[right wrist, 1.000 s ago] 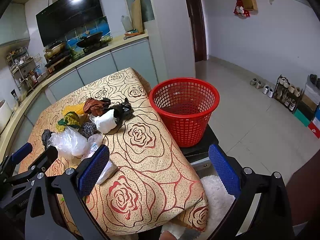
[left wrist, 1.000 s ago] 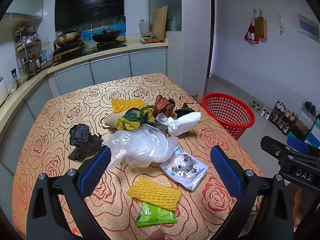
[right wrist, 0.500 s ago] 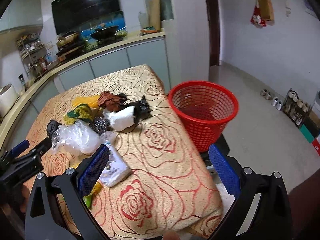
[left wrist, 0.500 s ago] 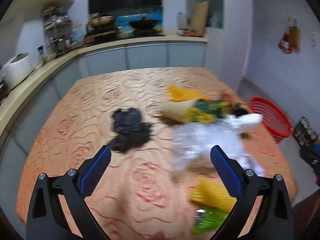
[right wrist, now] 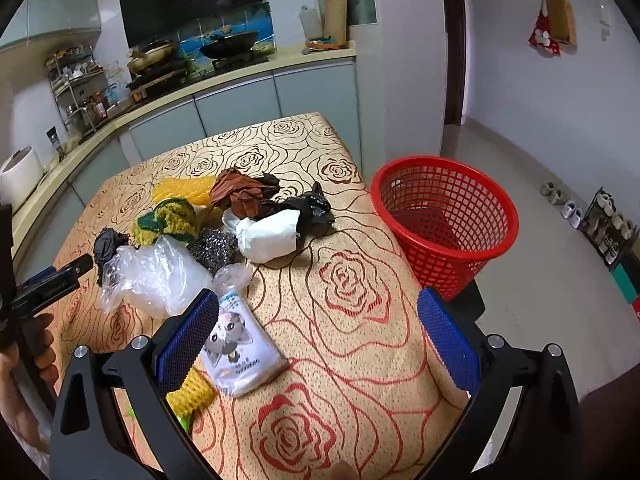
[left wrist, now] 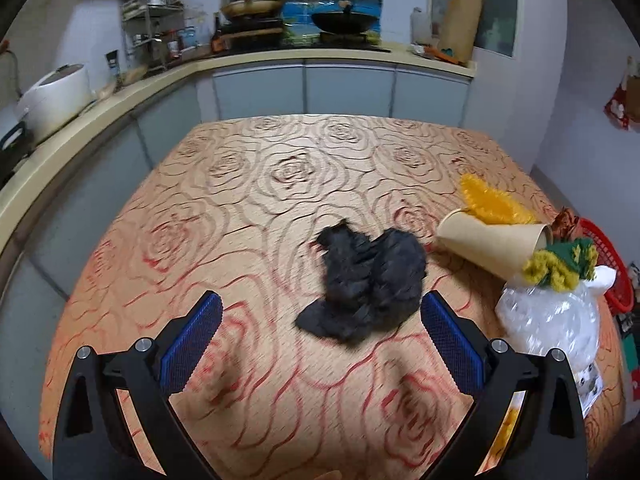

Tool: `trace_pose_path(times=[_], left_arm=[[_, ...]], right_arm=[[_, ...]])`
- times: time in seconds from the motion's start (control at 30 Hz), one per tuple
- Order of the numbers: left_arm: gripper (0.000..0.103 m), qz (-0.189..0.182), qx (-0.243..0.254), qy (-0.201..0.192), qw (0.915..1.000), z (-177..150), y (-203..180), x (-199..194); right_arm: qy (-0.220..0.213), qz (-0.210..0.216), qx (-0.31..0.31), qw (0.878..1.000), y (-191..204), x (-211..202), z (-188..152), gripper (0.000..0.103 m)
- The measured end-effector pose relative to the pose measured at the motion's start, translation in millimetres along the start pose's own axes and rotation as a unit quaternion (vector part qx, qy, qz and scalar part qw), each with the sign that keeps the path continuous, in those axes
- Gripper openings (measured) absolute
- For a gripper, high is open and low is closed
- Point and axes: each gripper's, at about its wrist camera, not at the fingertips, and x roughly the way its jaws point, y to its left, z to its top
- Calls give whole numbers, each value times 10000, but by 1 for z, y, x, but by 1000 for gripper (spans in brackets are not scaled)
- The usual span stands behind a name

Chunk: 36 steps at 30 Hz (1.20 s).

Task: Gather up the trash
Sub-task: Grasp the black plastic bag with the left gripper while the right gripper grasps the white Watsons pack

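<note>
A crumpled black bag (left wrist: 366, 284) lies on the rose-patterned table (left wrist: 248, 184), just ahead of my open left gripper (left wrist: 320, 344) and a little right of its centre. Right of it lie a paper cup (left wrist: 490, 242), a yellow net (left wrist: 490, 204), a green-yellow scourer (left wrist: 560, 266) and a clear plastic bag (left wrist: 548, 316). My right gripper (right wrist: 316, 340) is open and empty above the table's near right part. A cat-print packet (right wrist: 236, 344) lies by its left finger. A red basket (right wrist: 444, 220) stands off the table's right edge.
The trash pile in the right wrist view holds a white wad (right wrist: 270, 236), brown wrapper (right wrist: 240, 194), black bag (right wrist: 308, 208) and steel wool (right wrist: 212, 246). A kitchen counter (left wrist: 100, 100) with a rice cooker (left wrist: 52, 96) runs behind and to the left. Shoes (right wrist: 560, 200) line the floor.
My left gripper has swung left, so the black bag now sits in front of it instead of the clear bag and packet. My right gripper has shifted left over the table.
</note>
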Motion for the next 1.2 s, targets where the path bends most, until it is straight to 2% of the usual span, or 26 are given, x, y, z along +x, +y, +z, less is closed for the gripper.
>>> trace_pose_path(times=[0.2, 0.4, 0.47, 0.6, 0.67, 0.93, 1.2], left_arm=[[96, -218, 91, 290, 9993, 10, -17, 32], [95, -112, 134, 414, 9990, 14, -19, 51], [83, -117, 128, 438, 9989, 14, -19, 55], [72, -215, 172, 457, 9986, 15, -21, 61], [62, -252, 225, 430, 9985, 15, -23, 62], [51, -270, 306, 307, 9987, 13, -23, 55], [49, -177, 86, 18, 9998, 17, -7, 23]], right_arm=[[40, -54, 60, 10000, -6, 6, 6, 97], [79, -148, 102, 9998, -17, 11, 9, 97], [100, -170, 113, 9997, -20, 14, 11, 97], [150, -180, 162, 9996, -23, 19, 12, 97], [180, -164, 190, 9995, -24, 21, 12, 97], [229, -99, 199, 9995, -24, 27, 13, 97], [144, 42, 86, 9999, -16, 26, 22, 97]])
